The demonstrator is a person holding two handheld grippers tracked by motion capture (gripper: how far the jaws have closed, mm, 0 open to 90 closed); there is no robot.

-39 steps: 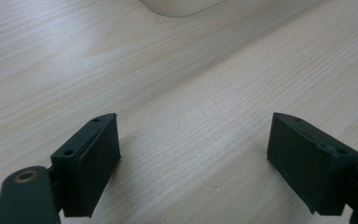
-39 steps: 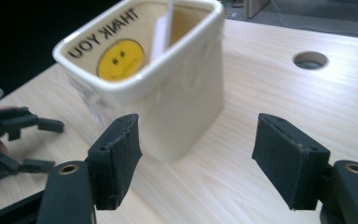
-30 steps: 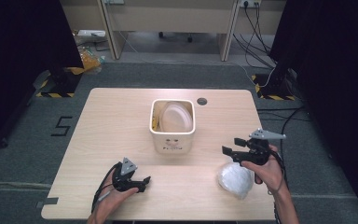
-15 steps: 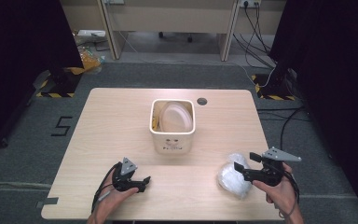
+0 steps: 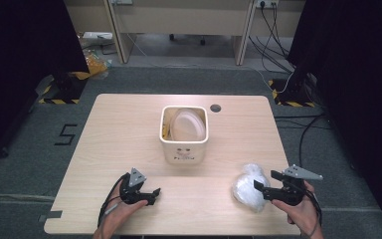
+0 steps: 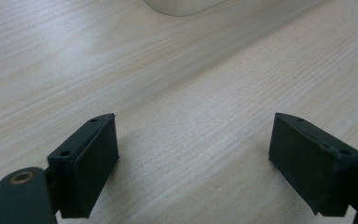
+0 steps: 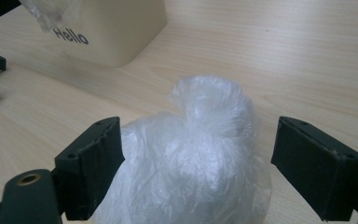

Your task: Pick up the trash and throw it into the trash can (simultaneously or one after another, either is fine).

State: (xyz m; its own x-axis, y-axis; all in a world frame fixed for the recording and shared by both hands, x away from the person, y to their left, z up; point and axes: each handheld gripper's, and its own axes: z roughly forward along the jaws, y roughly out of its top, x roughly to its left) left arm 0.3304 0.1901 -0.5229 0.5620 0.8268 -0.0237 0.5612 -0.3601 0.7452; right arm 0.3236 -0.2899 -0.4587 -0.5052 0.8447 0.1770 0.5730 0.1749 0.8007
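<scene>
High view: pale wooden table (image 5: 129,129); cream square plastic bin (image 5: 184,133) at centre, white bag inside. Crumpled clear plastic bag (image 5: 247,186) on near right part of table, just left of right gripper (image 5: 265,185). Left gripper (image 5: 151,194) low at near left, well apart from bag.

Left gripper view: black jaws spread wide, bare wood between.

Right gripper view: jaws just been opening, now released, flanking knotted bag (image 7: 200,158); left jaw against the film, right clear.
</scene>
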